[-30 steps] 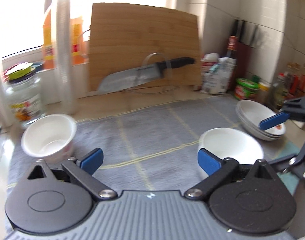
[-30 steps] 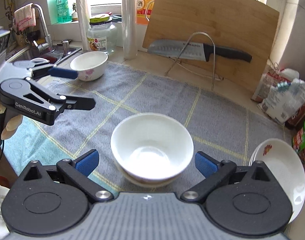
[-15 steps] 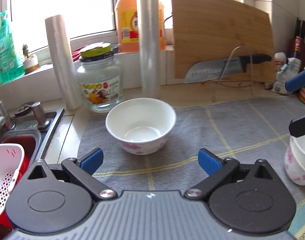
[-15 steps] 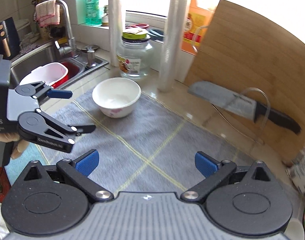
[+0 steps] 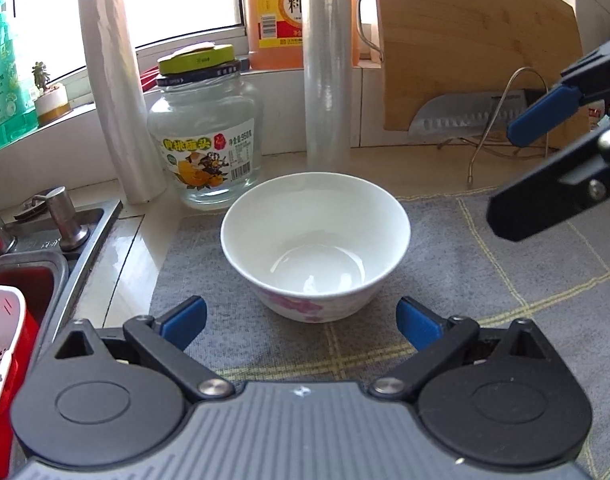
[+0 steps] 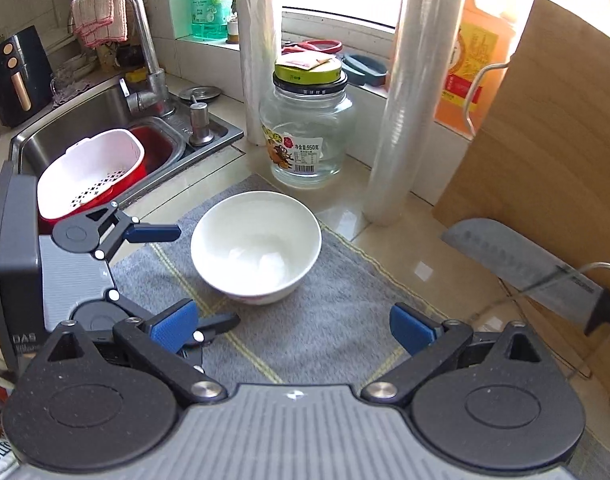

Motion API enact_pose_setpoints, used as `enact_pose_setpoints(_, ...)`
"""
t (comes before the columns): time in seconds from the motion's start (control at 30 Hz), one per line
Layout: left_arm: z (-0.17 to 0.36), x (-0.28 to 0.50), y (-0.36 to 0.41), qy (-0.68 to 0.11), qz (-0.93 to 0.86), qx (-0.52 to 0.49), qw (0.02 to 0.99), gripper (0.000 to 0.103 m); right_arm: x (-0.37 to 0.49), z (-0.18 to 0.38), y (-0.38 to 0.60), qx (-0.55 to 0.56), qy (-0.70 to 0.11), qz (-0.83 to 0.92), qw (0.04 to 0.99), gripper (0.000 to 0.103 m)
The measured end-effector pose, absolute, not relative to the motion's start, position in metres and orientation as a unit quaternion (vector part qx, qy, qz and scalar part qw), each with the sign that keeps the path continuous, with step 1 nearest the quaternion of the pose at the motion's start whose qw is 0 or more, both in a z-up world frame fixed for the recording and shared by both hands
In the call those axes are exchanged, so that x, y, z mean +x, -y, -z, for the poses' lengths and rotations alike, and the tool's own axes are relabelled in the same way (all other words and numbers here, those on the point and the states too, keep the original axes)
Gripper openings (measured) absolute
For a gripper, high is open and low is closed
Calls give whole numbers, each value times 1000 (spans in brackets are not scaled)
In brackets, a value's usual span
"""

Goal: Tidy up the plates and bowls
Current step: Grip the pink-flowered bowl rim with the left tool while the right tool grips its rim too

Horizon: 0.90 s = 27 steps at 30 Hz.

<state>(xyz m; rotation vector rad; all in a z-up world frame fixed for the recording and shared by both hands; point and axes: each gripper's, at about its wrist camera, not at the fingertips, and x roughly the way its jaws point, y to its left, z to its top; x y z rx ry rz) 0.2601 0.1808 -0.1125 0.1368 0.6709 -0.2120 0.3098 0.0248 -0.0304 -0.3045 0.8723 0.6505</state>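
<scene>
A white bowl (image 5: 315,240) with a pink flower print stands upright on the grey mat (image 5: 485,280), near its left end. It also shows in the right wrist view (image 6: 257,246). My left gripper (image 5: 301,322) is open, its fingers just short of the bowl on either side. In the right wrist view the left gripper (image 6: 189,276) sits left of the bowl. My right gripper (image 6: 293,328) is open and empty, a little before the bowl. It shows at the right edge of the left wrist view (image 5: 517,172). The other bowls and plates are out of view.
A glass jar (image 5: 205,136) with a green lid, two rolls of plastic film (image 5: 119,92) (image 5: 329,60) and an orange bottle (image 5: 281,8) stand behind the bowl. A cutting board (image 6: 557,148) and a knife (image 6: 517,260) on a wire stand are at right. The sink (image 6: 85,128) with a red-white colander (image 6: 91,172) is at left.
Both grippers have swung left, from the stacked bowls and plates at the right toward the lone flowered bowl, and moved closer to it. Both stayed open.
</scene>
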Motion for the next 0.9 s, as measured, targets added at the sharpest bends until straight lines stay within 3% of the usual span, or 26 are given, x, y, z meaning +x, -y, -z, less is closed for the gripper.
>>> enact_pose_setpoints(0.47, 117, 272, -170, -302, 117, 106, 940, 96, 370, 57, -63, -105, -441, -352, 819, 102)
enact_pose_setpoints(0.5, 117, 273, -169, -303, 120, 105, 940, 92, 373, 60, -66, -105, -443, -353, 817, 101)
enact_pose_setpoints(0.9, 116, 275, -170, -300, 129, 95, 940, 90, 397, 79, -81, -98, -461, -369, 801, 83)
